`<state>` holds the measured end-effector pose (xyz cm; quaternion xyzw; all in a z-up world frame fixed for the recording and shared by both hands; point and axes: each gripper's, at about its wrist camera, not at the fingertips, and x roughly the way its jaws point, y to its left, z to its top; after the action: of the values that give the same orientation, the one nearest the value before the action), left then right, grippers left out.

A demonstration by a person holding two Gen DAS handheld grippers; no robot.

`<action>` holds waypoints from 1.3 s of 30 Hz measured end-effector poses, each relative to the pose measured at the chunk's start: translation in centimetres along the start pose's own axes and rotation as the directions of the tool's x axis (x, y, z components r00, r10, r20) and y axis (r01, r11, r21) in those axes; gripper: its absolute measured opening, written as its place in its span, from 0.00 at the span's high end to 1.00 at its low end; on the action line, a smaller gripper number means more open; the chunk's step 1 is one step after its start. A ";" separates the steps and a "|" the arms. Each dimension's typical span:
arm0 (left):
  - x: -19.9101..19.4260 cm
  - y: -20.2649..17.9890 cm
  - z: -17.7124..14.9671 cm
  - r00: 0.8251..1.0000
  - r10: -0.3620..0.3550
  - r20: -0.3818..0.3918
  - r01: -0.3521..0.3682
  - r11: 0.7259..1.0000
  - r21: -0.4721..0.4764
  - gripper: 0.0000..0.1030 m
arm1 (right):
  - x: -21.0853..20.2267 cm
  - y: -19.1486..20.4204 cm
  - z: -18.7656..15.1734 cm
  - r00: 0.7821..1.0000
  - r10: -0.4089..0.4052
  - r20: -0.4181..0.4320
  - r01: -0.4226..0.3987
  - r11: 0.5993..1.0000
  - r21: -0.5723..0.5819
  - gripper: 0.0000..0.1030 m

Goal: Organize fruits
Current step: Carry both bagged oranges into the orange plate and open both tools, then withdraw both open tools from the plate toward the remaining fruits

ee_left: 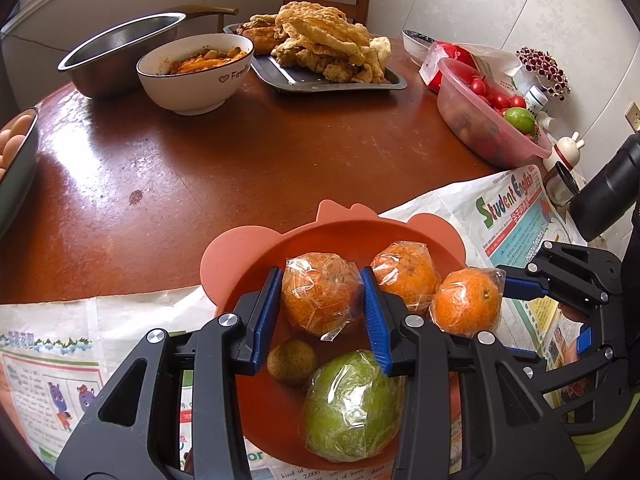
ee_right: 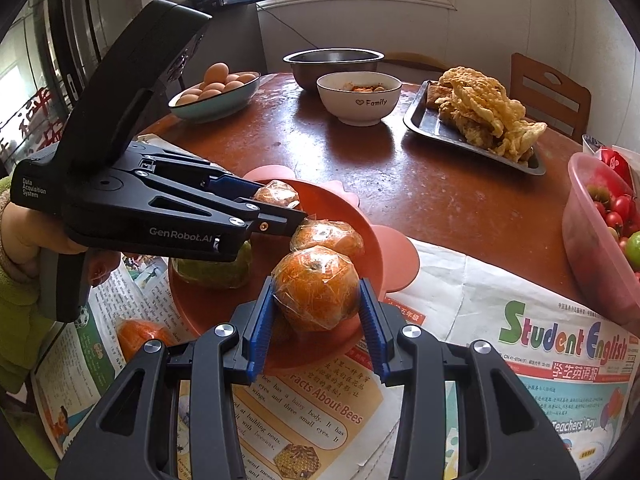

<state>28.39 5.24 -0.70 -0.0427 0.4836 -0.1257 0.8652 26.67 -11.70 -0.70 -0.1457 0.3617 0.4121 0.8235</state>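
A salmon-pink plate (ee_left: 240, 248) with ear-shaped tabs lies on newspaper and holds plastic-wrapped fruit. My left gripper (ee_left: 322, 292) is shut on a wrapped orange (ee_left: 320, 294) over the plate. A second wrapped orange (ee_left: 406, 276), a small brown-green fruit (ee_left: 291, 361) and a wrapped green fruit (ee_left: 352, 406) lie in the plate. My right gripper (ee_right: 318, 294) is shut on another wrapped orange (ee_right: 316, 290) at the plate's (ee_right: 360, 220) near rim; this orange shows in the left wrist view (ee_left: 466, 302). One more orange (ee_right: 138, 336) lies on the newspaper at left.
The round brown table (ee_left: 240, 160) carries a white "Family" bowl (ee_left: 196, 72), a steel bowl (ee_left: 120, 56), a tray of fried food (ee_left: 320, 48), a bowl of eggs (ee_right: 214, 88) and a pink tub of tomatoes (ee_left: 484, 112). Small jars (ee_left: 560, 176) stand at the right.
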 end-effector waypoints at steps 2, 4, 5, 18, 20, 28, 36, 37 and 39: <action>0.0 0.0 0.0 1.000 0.001 0.000 -0.001 1.000 0.001 0.70 | 0.0 -0.1 0.1 1.000 -0.002 0.001 0.002 1.000 0.004 0.61; 0.0 0.0 0.0 1.000 0.000 0.000 0.000 1.000 0.000 0.70 | 0.1 0.0 0.2 1.000 -0.005 0.001 0.005 1.000 0.000 0.61; 0.0 0.0 0.0 1.000 0.001 0.000 -0.001 1.000 0.001 0.70 | 0.1 0.0 0.2 1.000 -0.006 0.002 0.006 1.000 0.001 0.61; 0.0 0.0 0.0 1.000 0.001 0.000 -0.001 1.000 0.001 0.70 | -0.6 -0.2 0.1 1.000 -0.006 0.026 0.006 1.000 0.008 0.47; 0.0 0.0 0.0 1.000 0.002 0.000 -0.002 1.000 0.001 0.70 | -0.7 -0.2 0.1 1.000 -0.008 0.029 0.008 1.000 0.010 0.46; 0.0 -0.1 -0.1 1.000 0.002 -0.001 -0.002 1.000 0.000 0.69 | -1.1 0.0 0.0 1.000 -0.012 0.029 0.012 1.000 0.001 0.41; -0.1 0.0 -0.2 1.000 0.011 0.002 -0.011 1.000 -0.005 0.66 | -1.5 -0.3 -0.2 0.999 -0.026 0.035 0.025 1.000 0.016 0.37; -0.2 0.0 -0.2 1.000 0.013 0.004 -0.013 1.000 -0.005 0.65 | -1.5 -0.3 -0.2 0.999 -0.028 0.037 0.027 0.999 0.017 0.37; -0.4 0.1 -0.1 1.000 0.013 0.006 -0.013 1.000 -0.007 0.65 | -1.6 -0.3 -0.2 0.999 -0.028 0.037 0.028 0.999 0.018 0.37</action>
<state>28.09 5.44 -0.46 -0.0428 0.4815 -0.1183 0.8674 26.16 -12.92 0.27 -0.1359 0.3480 0.4001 0.8369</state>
